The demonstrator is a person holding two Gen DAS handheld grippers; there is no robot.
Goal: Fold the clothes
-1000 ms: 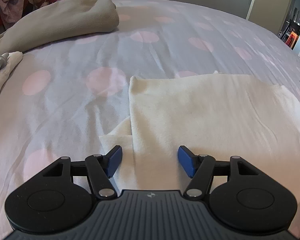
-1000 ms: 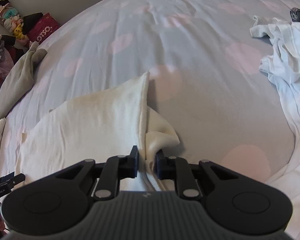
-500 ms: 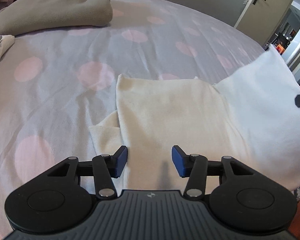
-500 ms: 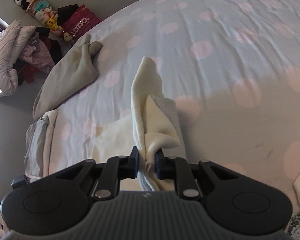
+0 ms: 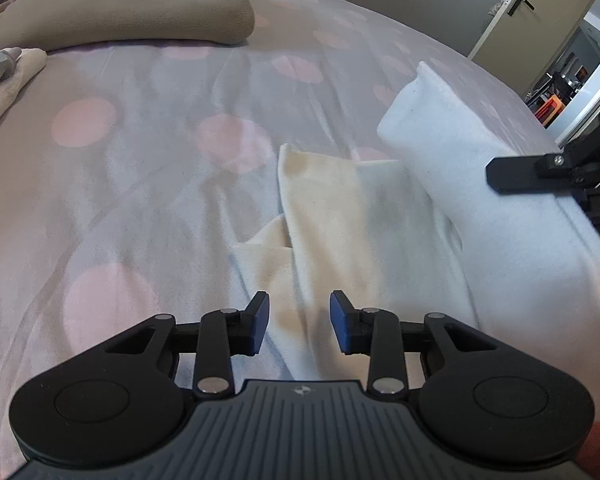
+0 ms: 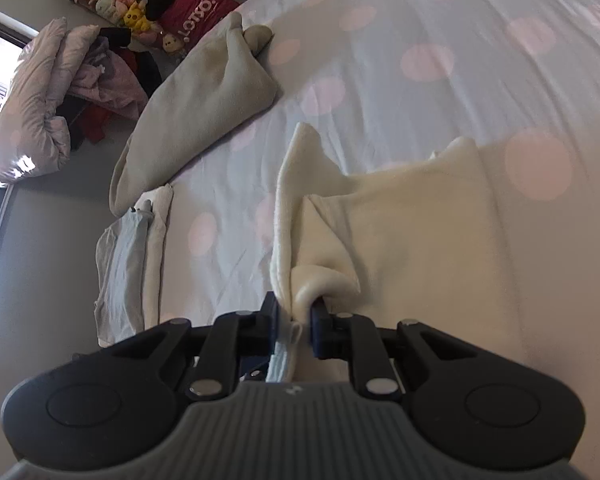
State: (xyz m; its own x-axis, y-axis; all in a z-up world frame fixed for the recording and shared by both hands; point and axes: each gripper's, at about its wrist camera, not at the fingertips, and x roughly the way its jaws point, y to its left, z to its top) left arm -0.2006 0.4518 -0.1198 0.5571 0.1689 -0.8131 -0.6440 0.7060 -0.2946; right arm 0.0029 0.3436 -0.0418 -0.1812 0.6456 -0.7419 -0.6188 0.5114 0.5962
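While the right tongs [image 6: 294, 316] pinch the cream garment's [image 5: 340, 208] lifted edge over the bed [image 5: 140, 160], the left tongs [image 5: 299, 322], just closing yet spread above the cloth, should pin it so the fold lands square.

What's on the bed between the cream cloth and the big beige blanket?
Nothing, in the left wrist view: only bare dotted bedsheet lies between the cream cloth and the beige blanket.
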